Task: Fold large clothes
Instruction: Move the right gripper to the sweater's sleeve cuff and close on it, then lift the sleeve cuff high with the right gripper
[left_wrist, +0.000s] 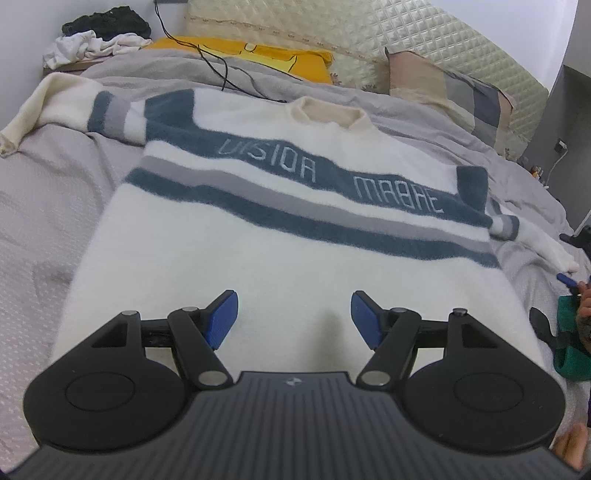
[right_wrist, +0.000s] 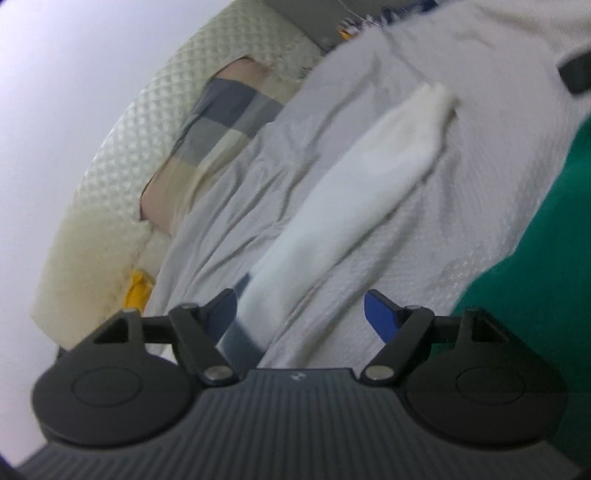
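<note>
Sweater (left_wrist: 236, 258): ahead of left gripper (left_wrist: 293, 317), flat on bed (left_wrist: 44, 206)
Text: "VISION MAYBE", approx.
Left gripper: jaws apart, empty
Right gripper (right_wrist: 301, 314): jaws apart, sleeve (right_wrist: 354, 184) ahead, nothing gripped

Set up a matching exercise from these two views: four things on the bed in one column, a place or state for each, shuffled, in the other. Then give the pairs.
Things:
1. White fuzzy sweater with blue-grey stripes
2. Yellow cushion
3. Patchwork pillow in pink, beige and grey
4. Left hand-held gripper

Places or states:
A. Leaning against the quilted headboard
B. Jaws open, over the sweater's hem
C. Spread flat, front up, on the grey bedspread
D. Beyond the sweater's collar, under a black cable

Pairs: 1-C, 2-D, 3-A, 4-B
</note>
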